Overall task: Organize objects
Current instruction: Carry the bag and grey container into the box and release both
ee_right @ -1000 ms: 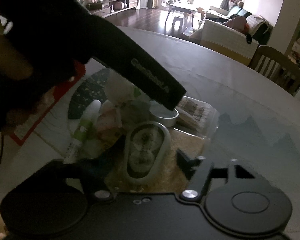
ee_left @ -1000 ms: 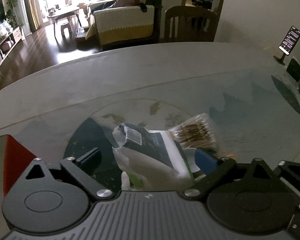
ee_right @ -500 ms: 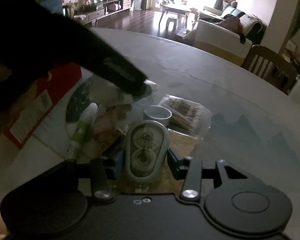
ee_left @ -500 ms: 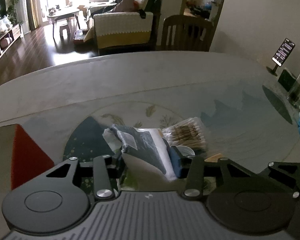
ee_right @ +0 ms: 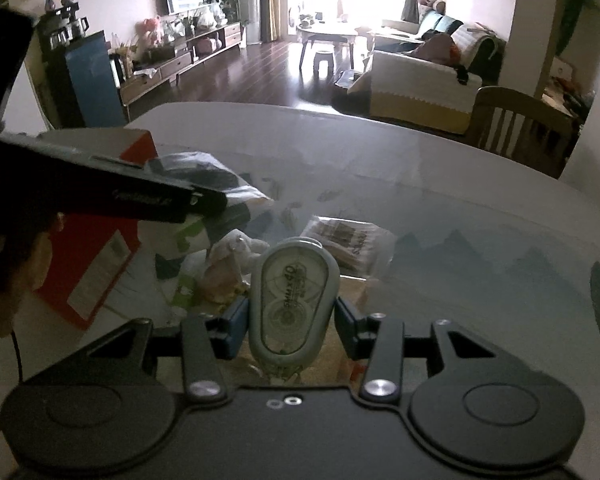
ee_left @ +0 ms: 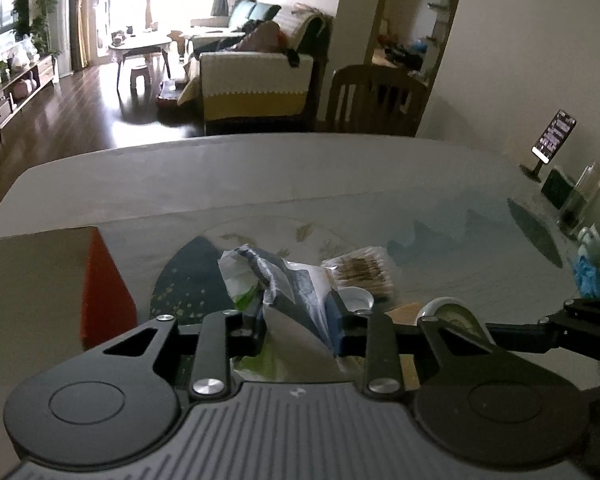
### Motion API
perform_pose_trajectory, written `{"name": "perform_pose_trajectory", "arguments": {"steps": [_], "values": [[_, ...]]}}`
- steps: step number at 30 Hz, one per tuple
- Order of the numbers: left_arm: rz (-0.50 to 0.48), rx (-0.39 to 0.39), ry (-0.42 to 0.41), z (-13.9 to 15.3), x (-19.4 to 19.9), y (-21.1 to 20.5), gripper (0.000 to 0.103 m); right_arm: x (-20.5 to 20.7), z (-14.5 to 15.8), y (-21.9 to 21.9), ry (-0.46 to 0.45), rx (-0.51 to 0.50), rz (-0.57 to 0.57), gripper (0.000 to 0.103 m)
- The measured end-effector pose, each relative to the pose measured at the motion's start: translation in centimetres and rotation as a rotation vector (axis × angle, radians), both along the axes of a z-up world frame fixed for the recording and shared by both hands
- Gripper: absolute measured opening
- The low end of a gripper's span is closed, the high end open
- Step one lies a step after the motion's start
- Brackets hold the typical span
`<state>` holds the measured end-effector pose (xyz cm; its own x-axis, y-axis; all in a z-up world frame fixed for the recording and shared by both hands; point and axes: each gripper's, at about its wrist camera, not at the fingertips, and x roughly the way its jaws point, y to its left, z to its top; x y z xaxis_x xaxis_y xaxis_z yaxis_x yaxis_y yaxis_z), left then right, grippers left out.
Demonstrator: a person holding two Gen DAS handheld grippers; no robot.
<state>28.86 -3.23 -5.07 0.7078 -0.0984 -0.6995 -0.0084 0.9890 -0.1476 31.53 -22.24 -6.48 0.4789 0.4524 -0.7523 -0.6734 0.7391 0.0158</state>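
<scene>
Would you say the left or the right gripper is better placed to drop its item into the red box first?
Left, probably. The left gripper is shut on the plastic packet, and the red box lies close on its left. The right gripper, holding the correction tape, would have to cross past it.

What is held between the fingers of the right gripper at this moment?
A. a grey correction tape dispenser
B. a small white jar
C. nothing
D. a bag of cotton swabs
A: in the right wrist view the right gripper has its blue pads pressed against both sides of the grey correction tape dispenser, while the bag of cotton swabs lies on the table beyond it.
</scene>
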Motion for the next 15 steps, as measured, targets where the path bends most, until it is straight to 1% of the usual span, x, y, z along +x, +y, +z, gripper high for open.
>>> {"name": "perform_pose_trajectory", "arguments": {"steps": [8, 15], "values": [[0.005, -0.056, -0.037, 2.7, -3.3, 0.4, 0.029, -1.5, 2.5, -0.1, 0.001, 0.029, 0.006, 0.045], [0.026, -0.084, -0.080, 4.9, -5.8, 1.9, 0.029, -2.9, 4.7, 1.2, -0.016, 0.054, 0.040, 0.045]]}}
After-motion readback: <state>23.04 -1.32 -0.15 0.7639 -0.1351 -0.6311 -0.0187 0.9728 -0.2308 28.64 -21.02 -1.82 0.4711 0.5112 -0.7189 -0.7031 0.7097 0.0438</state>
